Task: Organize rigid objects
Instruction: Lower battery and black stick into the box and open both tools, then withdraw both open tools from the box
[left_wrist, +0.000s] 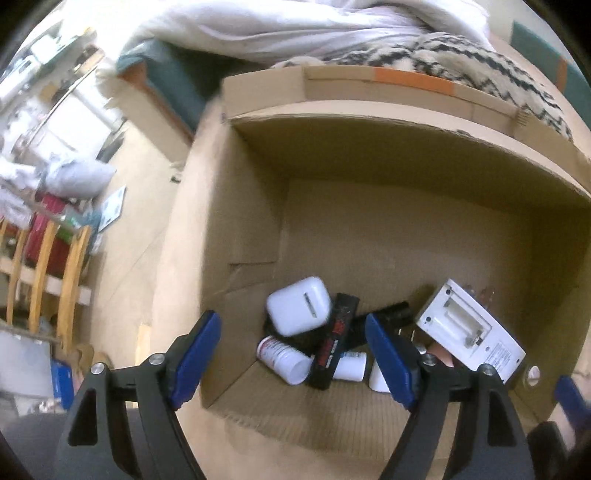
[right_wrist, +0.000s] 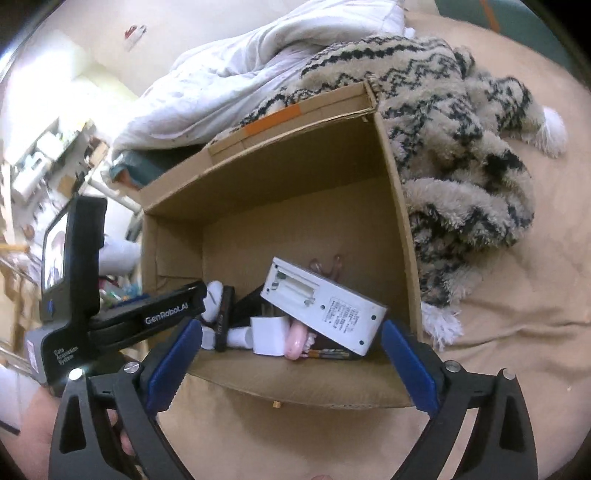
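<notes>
The cardboard box (left_wrist: 388, 229) stands open on the bed, and the rigid things lie heaped in its near end. A white earbud case (left_wrist: 298, 311) rests on top of the pile at the left, leaning against a black stick with red lettering (left_wrist: 334, 345) that runs toward me. Under them lie two small white bottles (left_wrist: 284, 360) on their sides. To the right a white battery charger (left_wrist: 467, 332) sits tilted, its empty battery bay facing up (its label side shows clearly from my right wrist view (right_wrist: 325, 302)). Beneath the charger I can make out something pink (right_wrist: 295, 341) and a white block (right_wrist: 269, 334); what they are I cannot tell.

My left gripper (left_wrist: 293, 363) hangs over the box's near-left corner with its blue pads (left_wrist: 194, 354) spread apart and nothing between them; one pad is outside the box wall, the other above the pile. My right gripper (right_wrist: 291, 365) is over the near edge of the box, its blue pads (right_wrist: 173, 363) also wide apart and empty, with the charger showing in the gap below. In the right view the black body of my left gripper (right_wrist: 122, 314) reaches in from the left.

Beyond the box's far wall lie a shaggy black-and-cream blanket (right_wrist: 461, 140) and a white duvet (right_wrist: 258, 55). The beige bedsheet (right_wrist: 517, 332) spreads to the right.
</notes>
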